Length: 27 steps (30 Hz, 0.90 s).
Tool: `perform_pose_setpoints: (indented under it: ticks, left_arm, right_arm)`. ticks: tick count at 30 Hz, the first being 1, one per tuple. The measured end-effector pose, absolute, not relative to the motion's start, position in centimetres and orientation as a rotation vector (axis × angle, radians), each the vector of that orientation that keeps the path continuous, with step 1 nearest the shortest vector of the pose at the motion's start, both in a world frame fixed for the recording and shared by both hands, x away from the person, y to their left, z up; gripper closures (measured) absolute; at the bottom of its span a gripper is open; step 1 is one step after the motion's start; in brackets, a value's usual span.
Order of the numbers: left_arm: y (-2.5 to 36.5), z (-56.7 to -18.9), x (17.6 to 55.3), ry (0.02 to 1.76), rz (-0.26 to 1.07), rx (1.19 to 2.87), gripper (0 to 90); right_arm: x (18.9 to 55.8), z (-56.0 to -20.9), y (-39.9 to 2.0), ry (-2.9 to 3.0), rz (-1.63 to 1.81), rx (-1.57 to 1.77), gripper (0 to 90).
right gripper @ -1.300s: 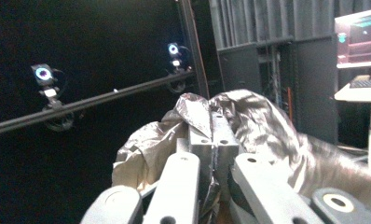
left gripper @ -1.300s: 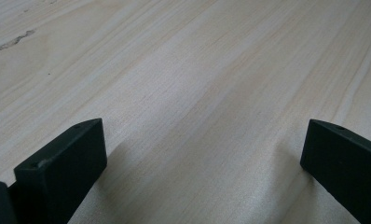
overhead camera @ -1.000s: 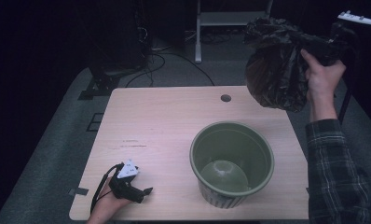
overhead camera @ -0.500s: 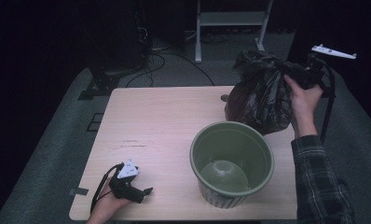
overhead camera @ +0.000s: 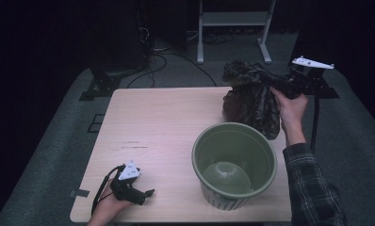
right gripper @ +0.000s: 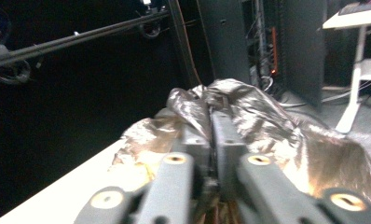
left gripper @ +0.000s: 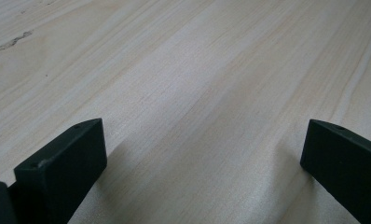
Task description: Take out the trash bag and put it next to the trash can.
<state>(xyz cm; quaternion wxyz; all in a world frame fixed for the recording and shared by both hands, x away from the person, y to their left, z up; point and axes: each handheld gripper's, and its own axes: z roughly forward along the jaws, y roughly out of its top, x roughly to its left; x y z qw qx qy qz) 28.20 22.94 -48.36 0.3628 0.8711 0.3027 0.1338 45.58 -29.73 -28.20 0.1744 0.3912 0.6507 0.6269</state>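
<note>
A dark, crinkled plastic bag stands on the back right of the wooden table, just behind a green plant pot. My right gripper holds the bag's gathered top from the right. In the right gripper view its jaws sit close together with the shiny bag film pinched between them. They have just been opening a little. My left gripper lies on the table at the front left. Its jaws stand wide open over bare wood.
The pot takes up the front right of the table, and its inside shows only a pale green bottom. A white stand and cables lie on the floor beyond the far edge. The surroundings are dark.
My right hand has come down and to the left with the bag, from above the back right corner onto the table behind the pot. The left gripper has stayed put.
</note>
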Motion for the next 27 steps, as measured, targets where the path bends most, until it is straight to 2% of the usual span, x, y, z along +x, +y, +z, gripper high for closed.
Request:
perform_pose_setpoints:
  ticks: [9,11,12,27]
  left_arm:
    - [22.9,-48.4,28.2,0.777,0.343,2.243,0.0]
    - [22.9,-48.4,28.2,0.776,0.343,2.243,0.0]
    - [22.9,-48.4,28.2,0.776,0.343,2.244,0.0]
    - [22.9,-48.4,28.2,0.776,0.343,2.244,0.0]
  right_arm:
    - [44.9,-27.6,-29.3,1.826,1.621,1.102,30.4]
    - [44.5,-27.5,-29.3,1.802,1.554,1.118,15.4]
    - [44.4,-27.4,-29.3,1.791,1.539,1.124,11.5]
    - [41.2,-26.4,-32.2,1.697,1.547,1.138,9.6]
